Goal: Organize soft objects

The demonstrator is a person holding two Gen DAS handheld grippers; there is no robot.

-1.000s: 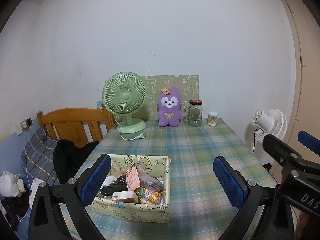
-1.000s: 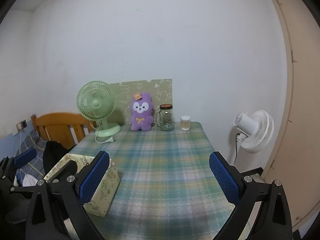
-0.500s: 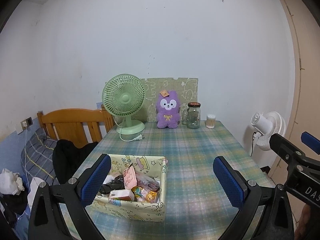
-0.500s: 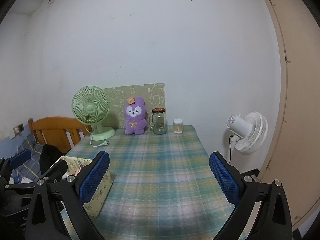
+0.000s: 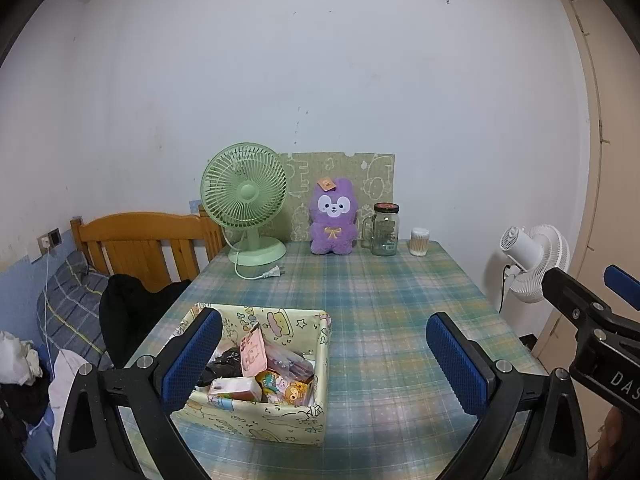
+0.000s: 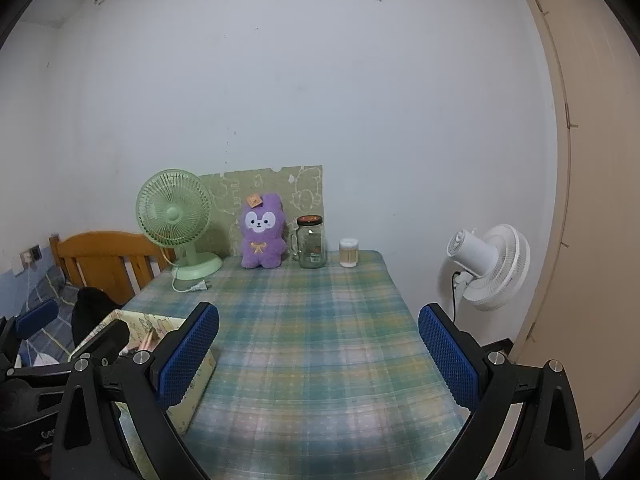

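A purple plush bunny [image 5: 333, 218] sits upright at the far end of the plaid table [image 5: 372, 300], against a green patterned board; it also shows in the right wrist view [image 6: 262, 232]. A yellow cartoon-print box [image 5: 256, 376] full of small packets stands at the near left; its corner shows in the right wrist view [image 6: 188, 392]. My left gripper [image 5: 326, 360] is open and empty, held above the table's near edge by the box. My right gripper [image 6: 320, 356] is open and empty, to the right of the box.
A green desk fan [image 5: 246, 204] with a loose plug stands left of the bunny. A glass jar [image 5: 385, 230] and a cotton swab tub [image 5: 419, 242] stand to its right. A white floor fan [image 5: 534, 258] is beyond the right edge, a wooden bed frame [image 5: 140, 236] to the left.
Both grippers have drawn back from the far wall and risen a little; the bunny and fan look smaller. Both stay open and empty.
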